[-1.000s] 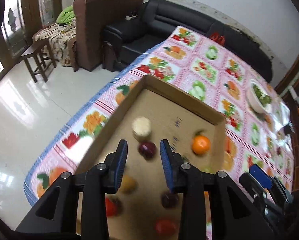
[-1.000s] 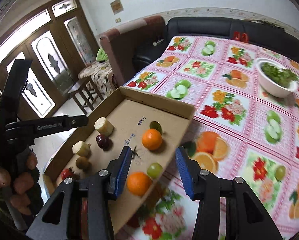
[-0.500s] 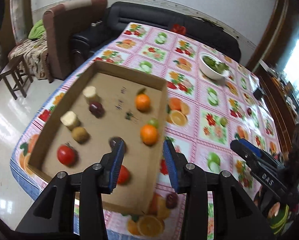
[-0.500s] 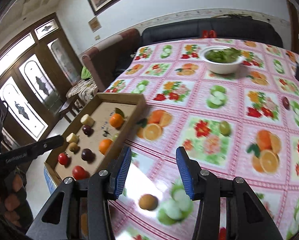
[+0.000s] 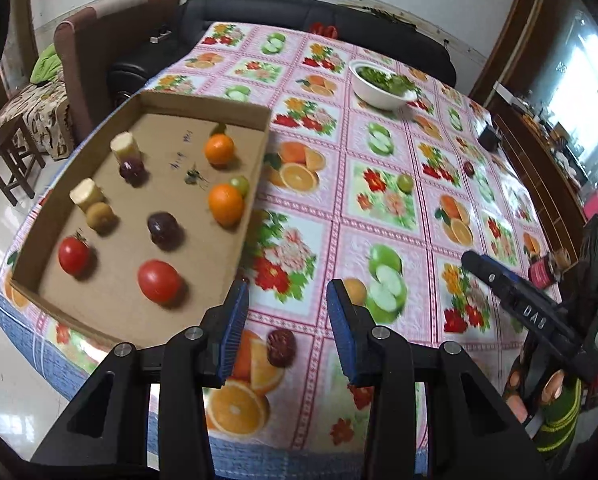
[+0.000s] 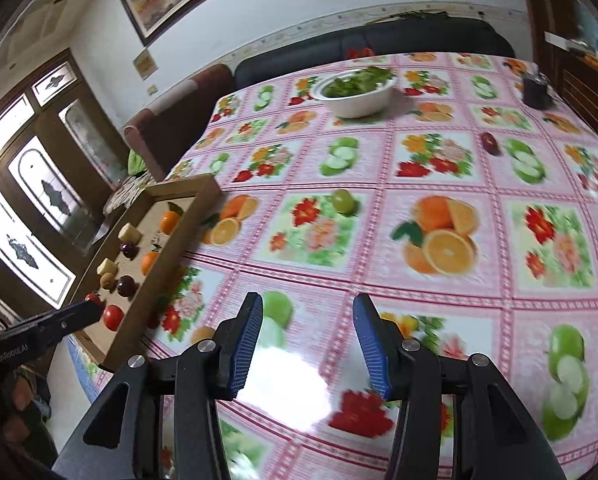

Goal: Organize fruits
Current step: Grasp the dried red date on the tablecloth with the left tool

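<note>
A fruit-print tablecloth (image 5: 379, 216) covers the table before a black sofa (image 5: 299, 12); the cardboard tray (image 5: 255, 184) holds fruit; left gripper (image 5: 287, 320), just widened, and right gripper (image 6: 307, 340) gape empty.

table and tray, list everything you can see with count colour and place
cardboard tray: 1, brown, left part of the table
oranges: 2, orange, right side of the tray
tomatoes: 2, red, near end of the tray
dark round fruits: 2, deep purple, middle of the tray
pale chunks: 2, cream, left side of the tray
brown fruit: 1, beside the nearer chunk
green fruit: 1, in the tray by the right wall
loose green fruit: 1, on the tablecloth
loose dark red fruits: 2, one near the table edge, one far right
bowl: 1, white, greens inside, far end
left gripper: black, blue pads, open
right gripper: black, blue pads, open
</note>
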`<control>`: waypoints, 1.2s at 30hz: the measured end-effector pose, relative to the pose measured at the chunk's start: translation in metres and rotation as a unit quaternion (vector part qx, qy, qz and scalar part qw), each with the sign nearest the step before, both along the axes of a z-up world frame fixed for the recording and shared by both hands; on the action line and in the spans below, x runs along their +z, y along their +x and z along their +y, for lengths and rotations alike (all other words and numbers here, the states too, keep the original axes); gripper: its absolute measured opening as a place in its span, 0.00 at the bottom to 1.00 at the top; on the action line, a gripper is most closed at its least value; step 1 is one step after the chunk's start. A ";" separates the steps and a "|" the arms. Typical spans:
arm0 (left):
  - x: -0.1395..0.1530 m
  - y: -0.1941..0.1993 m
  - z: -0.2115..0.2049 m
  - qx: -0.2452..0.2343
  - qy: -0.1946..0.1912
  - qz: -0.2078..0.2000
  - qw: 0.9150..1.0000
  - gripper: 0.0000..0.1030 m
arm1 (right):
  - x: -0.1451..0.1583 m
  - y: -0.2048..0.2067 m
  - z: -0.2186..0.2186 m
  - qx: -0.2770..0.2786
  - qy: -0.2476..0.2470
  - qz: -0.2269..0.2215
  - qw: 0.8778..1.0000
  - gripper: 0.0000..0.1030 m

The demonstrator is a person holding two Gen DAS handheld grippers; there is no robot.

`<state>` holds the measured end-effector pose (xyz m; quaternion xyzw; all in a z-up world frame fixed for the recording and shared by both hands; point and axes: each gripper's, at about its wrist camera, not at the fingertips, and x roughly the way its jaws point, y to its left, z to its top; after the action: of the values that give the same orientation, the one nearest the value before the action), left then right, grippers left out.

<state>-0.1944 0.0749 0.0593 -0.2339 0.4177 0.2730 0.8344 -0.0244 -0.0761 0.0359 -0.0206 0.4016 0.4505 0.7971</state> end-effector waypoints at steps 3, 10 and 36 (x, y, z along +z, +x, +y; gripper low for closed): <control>-0.008 0.001 -0.009 -0.006 -0.003 0.010 1.000 0.37 | -0.001 0.005 -0.013 -0.014 0.003 0.000 1.000 0.48; -0.029 -0.004 -0.020 -0.012 -0.008 0.033 0.999 0.37 | -0.011 0.017 -0.043 -0.039 0.006 0.008 0.999 0.48; -0.066 0.004 -0.017 -0.020 -0.013 0.071 0.997 0.37 | -0.010 0.080 -0.041 -0.084 0.000 -0.011 0.996 0.49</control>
<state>-0.1904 0.0583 -0.0071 -0.2164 0.4845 0.2663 0.8047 0.0559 -0.1166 0.0257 0.0082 0.3927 0.3819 0.8366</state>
